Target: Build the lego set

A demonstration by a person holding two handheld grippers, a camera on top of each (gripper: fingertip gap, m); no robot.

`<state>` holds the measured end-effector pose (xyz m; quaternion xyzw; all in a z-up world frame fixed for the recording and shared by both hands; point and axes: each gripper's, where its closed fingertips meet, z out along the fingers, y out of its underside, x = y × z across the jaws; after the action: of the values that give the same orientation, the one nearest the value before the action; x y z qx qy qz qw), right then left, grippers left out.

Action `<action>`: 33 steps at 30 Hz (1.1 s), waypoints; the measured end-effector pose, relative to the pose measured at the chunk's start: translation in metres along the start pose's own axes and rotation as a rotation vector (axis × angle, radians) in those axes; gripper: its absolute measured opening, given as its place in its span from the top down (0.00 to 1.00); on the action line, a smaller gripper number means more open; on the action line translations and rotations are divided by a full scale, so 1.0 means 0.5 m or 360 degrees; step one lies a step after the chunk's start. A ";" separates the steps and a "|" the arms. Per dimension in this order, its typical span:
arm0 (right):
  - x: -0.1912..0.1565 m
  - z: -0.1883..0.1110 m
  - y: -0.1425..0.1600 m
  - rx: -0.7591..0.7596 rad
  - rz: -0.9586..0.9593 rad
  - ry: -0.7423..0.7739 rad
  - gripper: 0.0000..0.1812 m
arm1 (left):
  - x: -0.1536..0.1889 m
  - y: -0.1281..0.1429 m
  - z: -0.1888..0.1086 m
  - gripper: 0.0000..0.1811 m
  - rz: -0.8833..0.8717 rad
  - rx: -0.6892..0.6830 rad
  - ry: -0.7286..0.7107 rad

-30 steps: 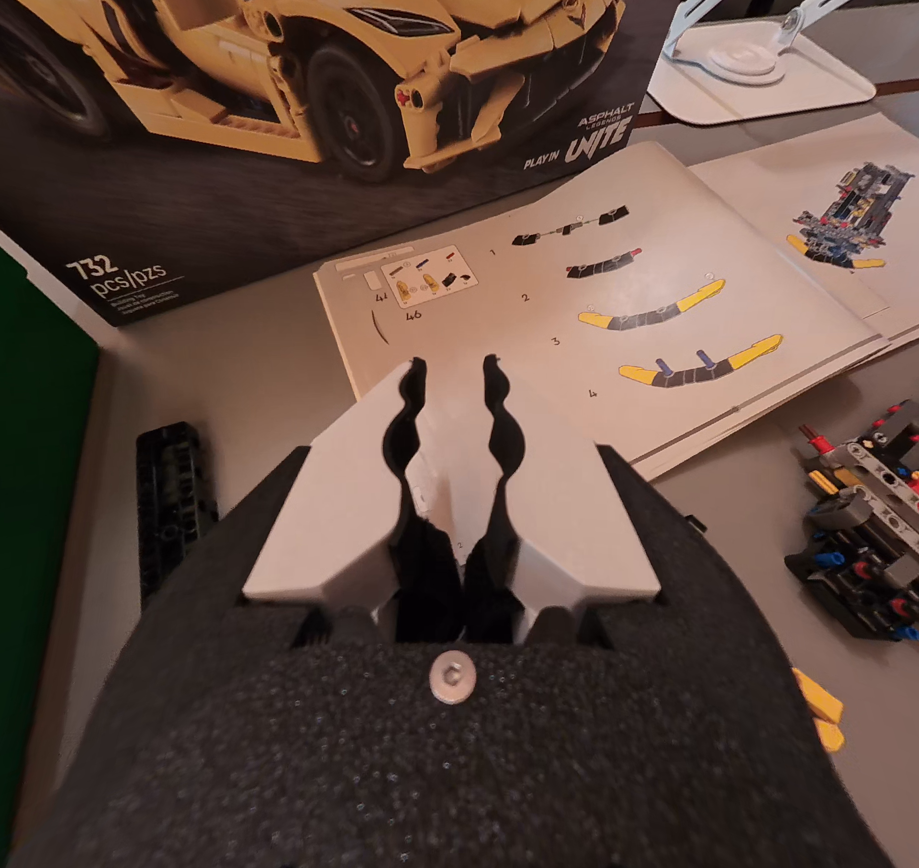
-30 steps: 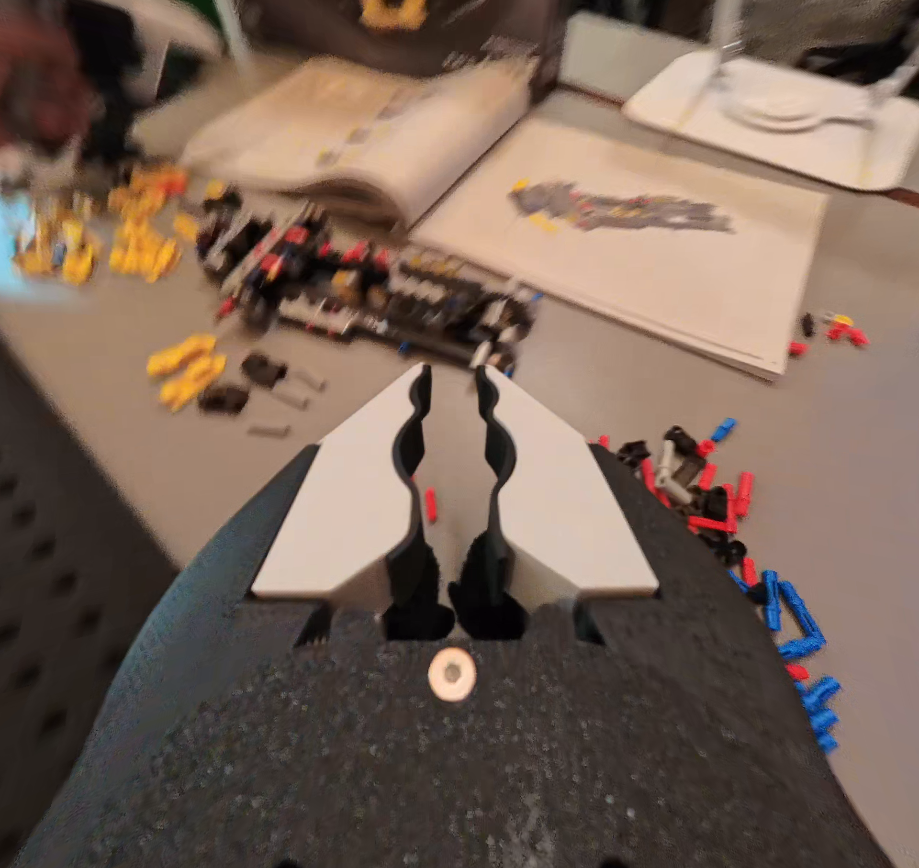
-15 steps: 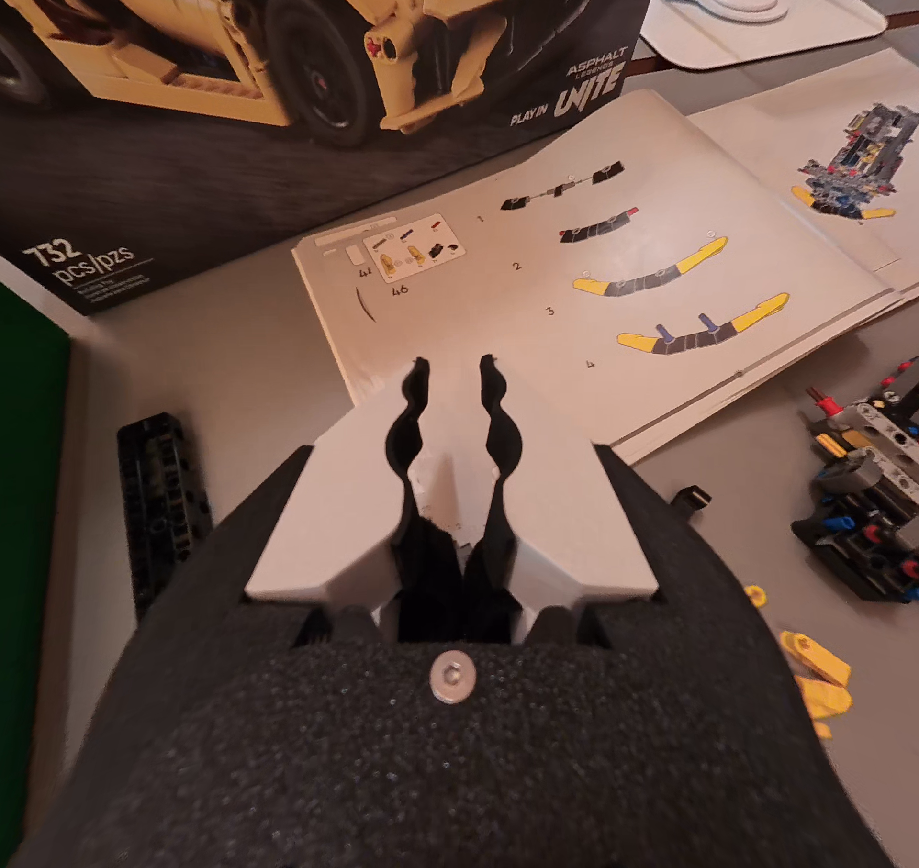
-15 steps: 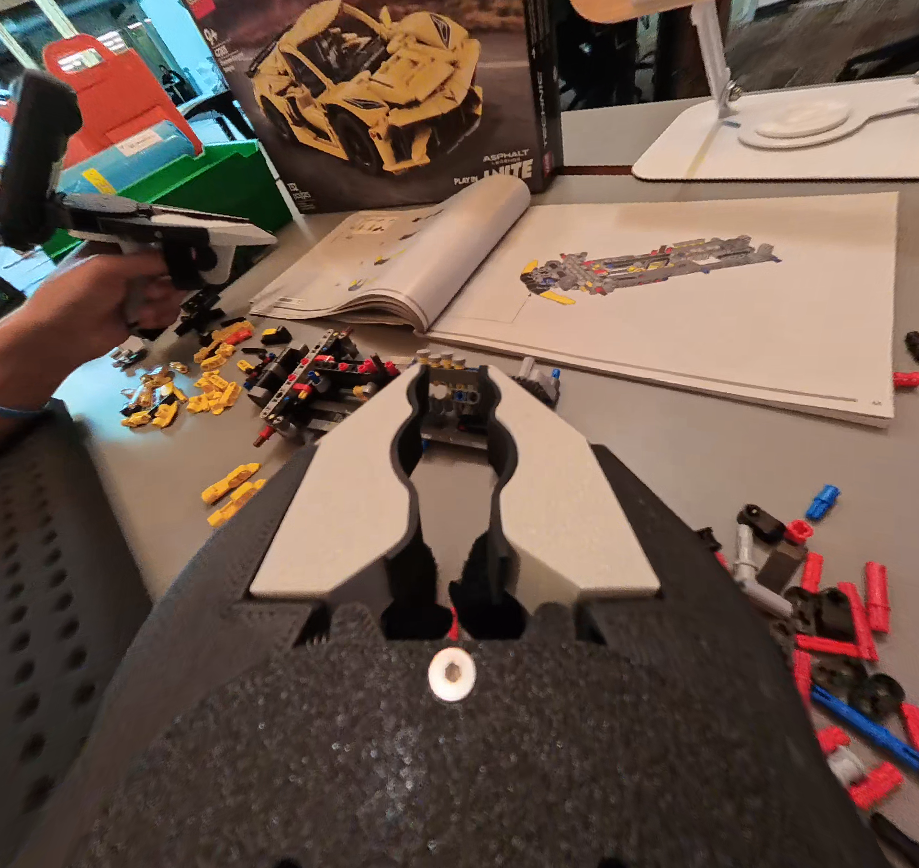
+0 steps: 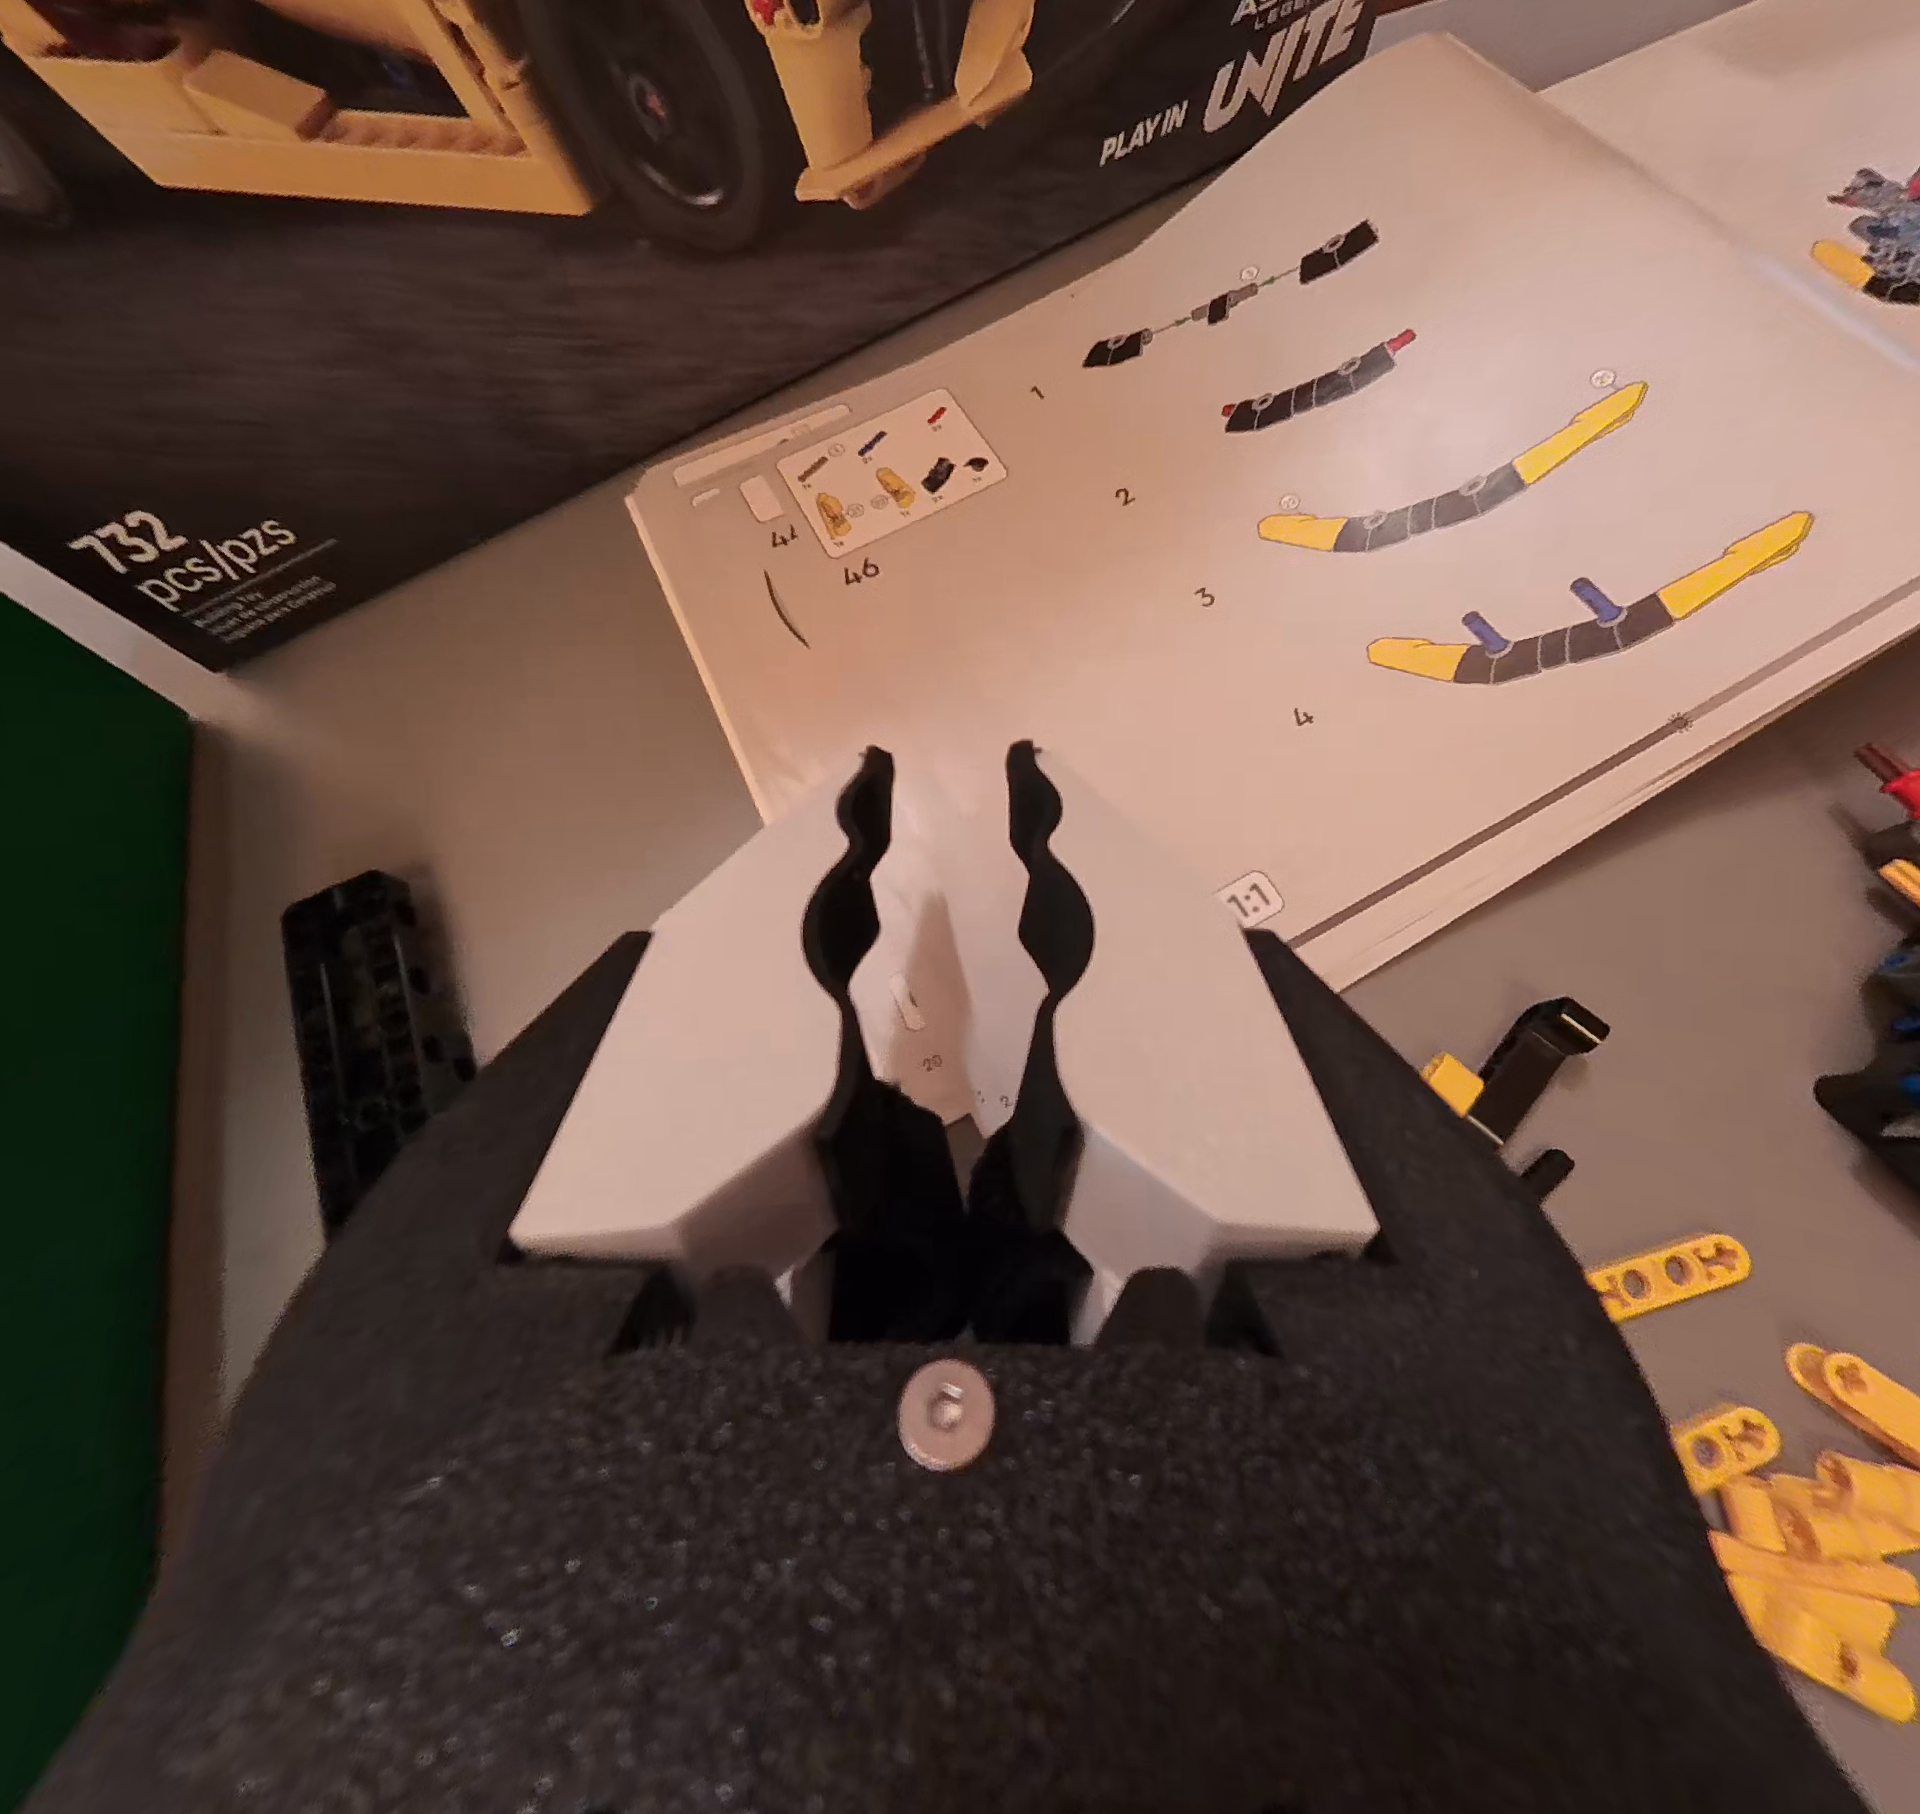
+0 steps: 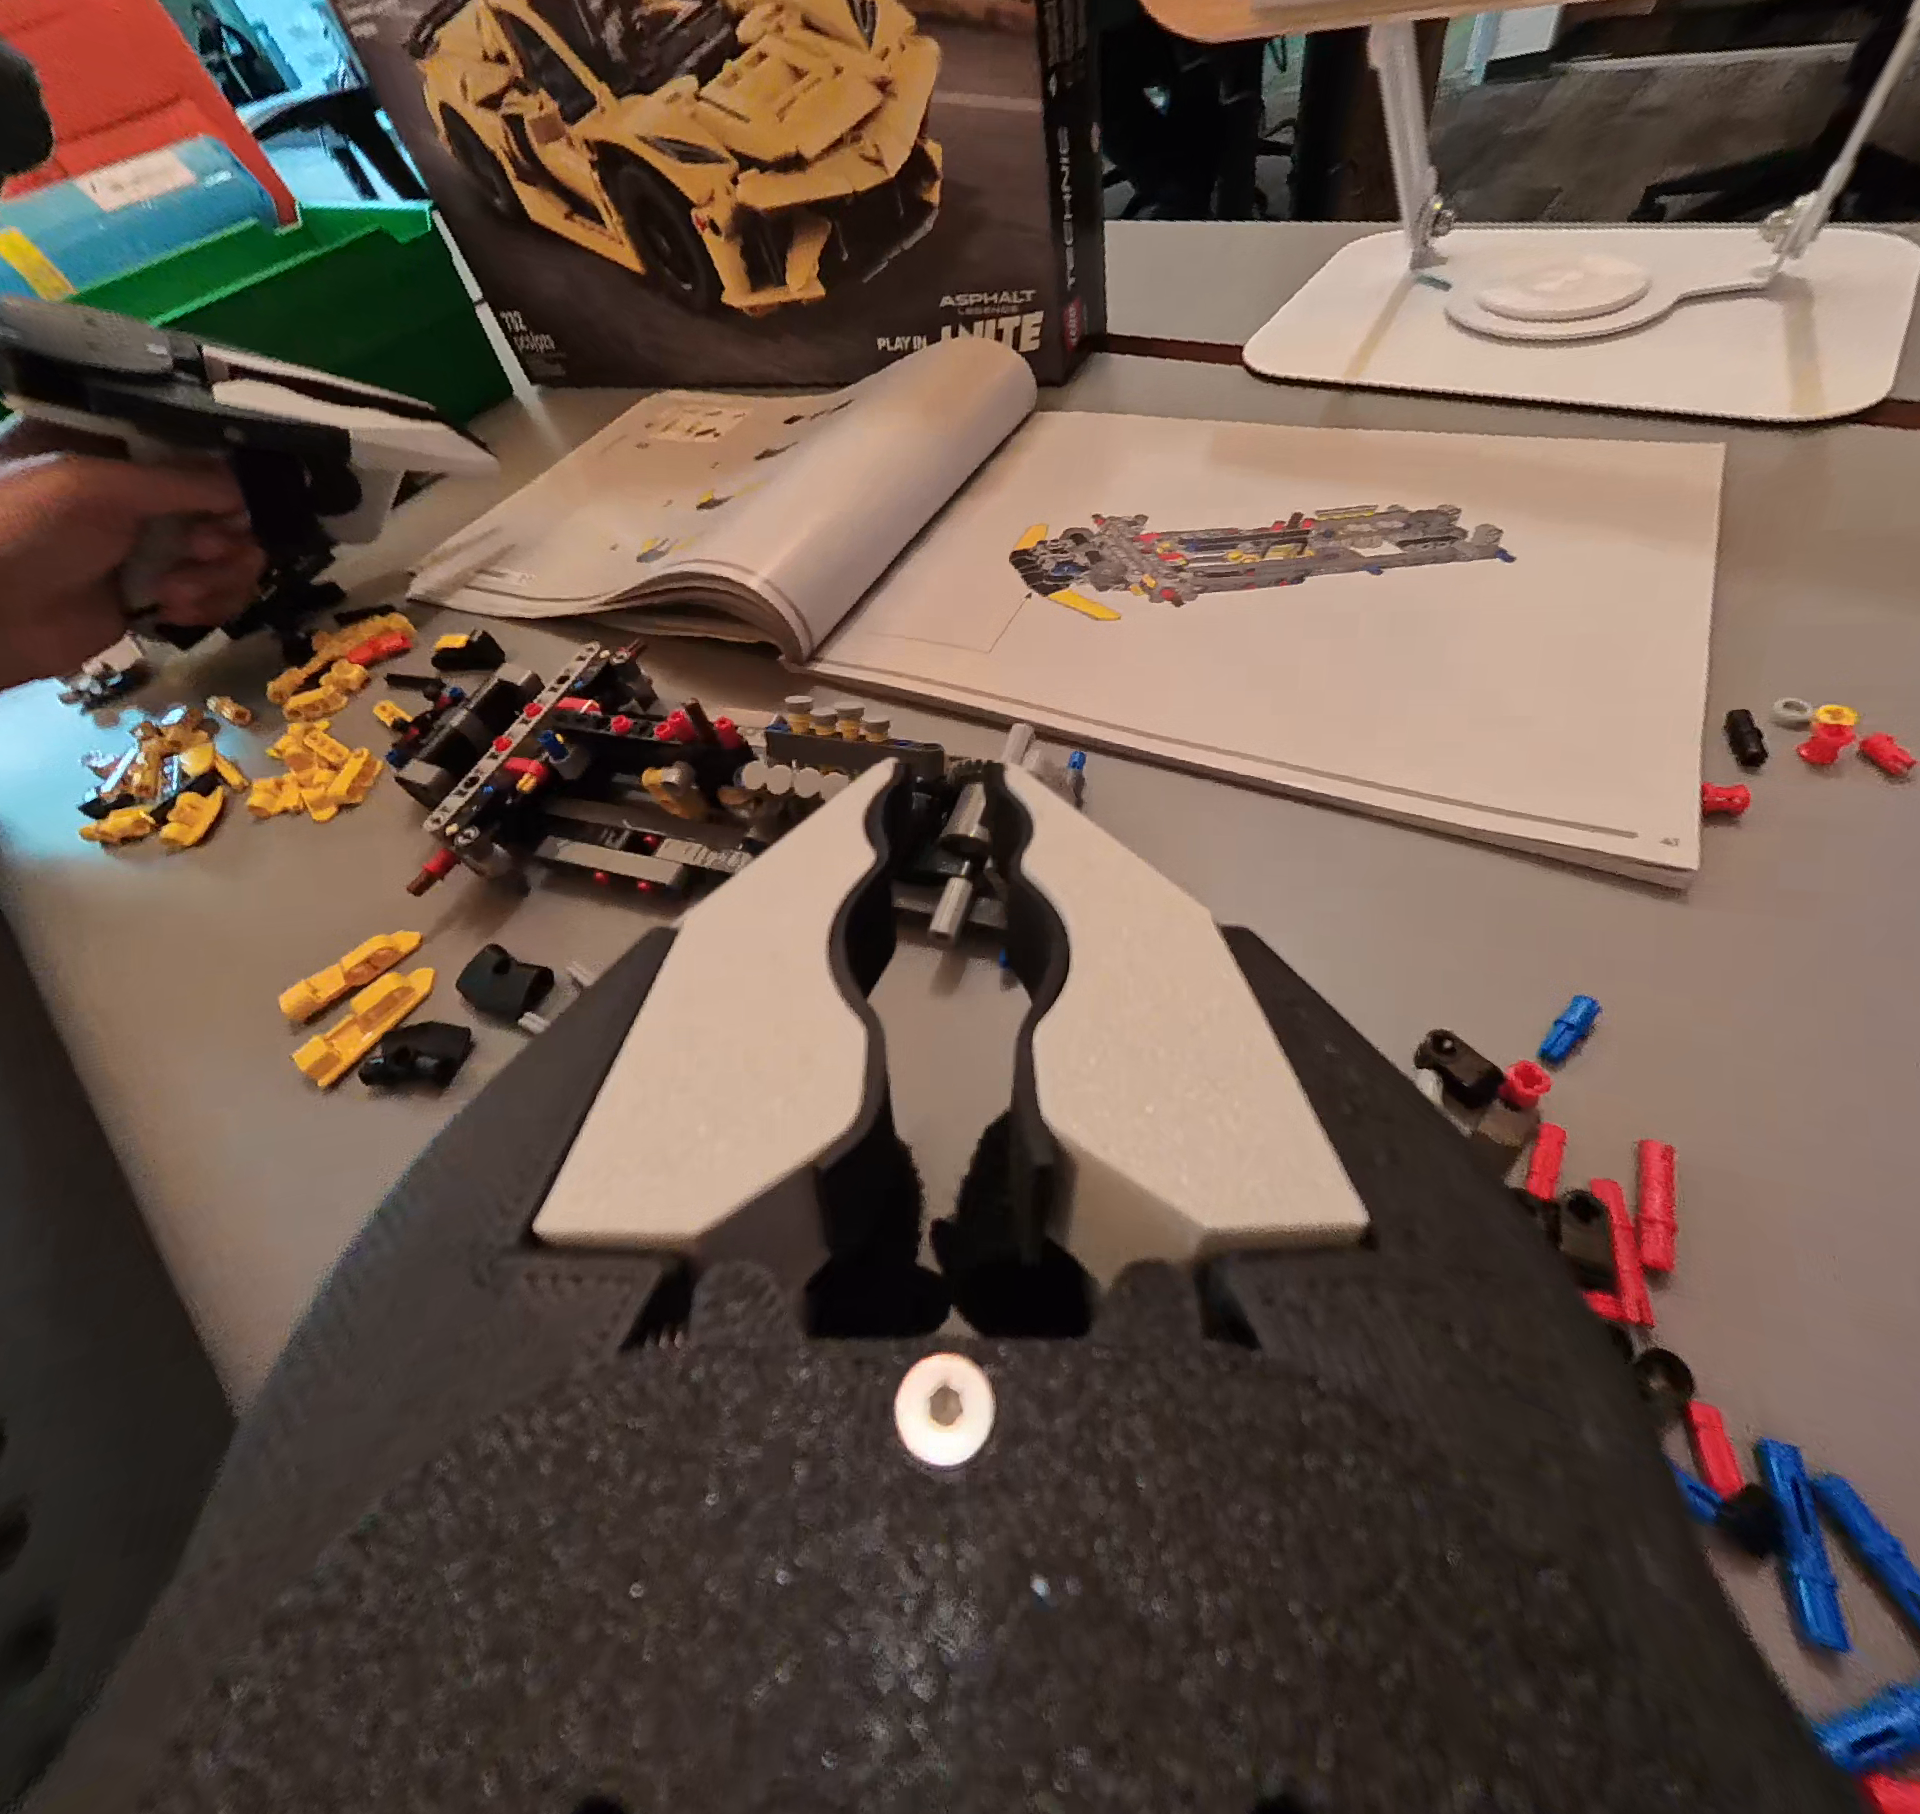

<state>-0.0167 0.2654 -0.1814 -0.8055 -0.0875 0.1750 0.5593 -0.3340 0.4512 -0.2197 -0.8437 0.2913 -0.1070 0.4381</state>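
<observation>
My left gripper is open and empty, low over the near left corner of the open instruction booklet. It also shows at the left of the right wrist view, held by a hand. My right gripper is open and empty, its tips just in front of the right end of the part-built black and grey chassis on the grey table. Loose yellow pieces lie left of the chassis and show in the left wrist view. Red and blue pins lie right of my right gripper.
The set's box stands behind the booklet. A green bin sits at the left and a white lamp base at the back right. A long black brick lies left of my left gripper. Two yellow panels lie near the front. The gap from one gripper's tips to the other's is roughly 35 centimetres.
The left gripper has moved lower and closer over the booklet, bringing the yellow pieces into view. The right gripper has swung round, steadied and moved up to the chassis. Both stay open.
</observation>
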 end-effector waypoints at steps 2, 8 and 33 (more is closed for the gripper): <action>-0.007 0.003 0.004 -0.0018 -0.0041 -0.0012 0.93 | -0.003 -0.004 -0.002 0.88 0.0007 0.0019 -0.0011; -0.016 -0.002 -0.004 0.0009 -0.0080 -0.0021 0.94 | -0.009 -0.011 -0.005 0.89 -0.0018 0.0046 -0.0014; -0.188 -0.038 0.054 -0.0270 -0.0130 -0.0711 0.93 | 0.045 -0.077 -0.046 0.86 0.0105 0.0366 0.0157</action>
<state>-0.0978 0.2077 -0.1832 -0.7868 -0.2559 0.3180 0.4630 -0.3103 0.4396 -0.1769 -0.7716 0.3259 -0.1664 0.5203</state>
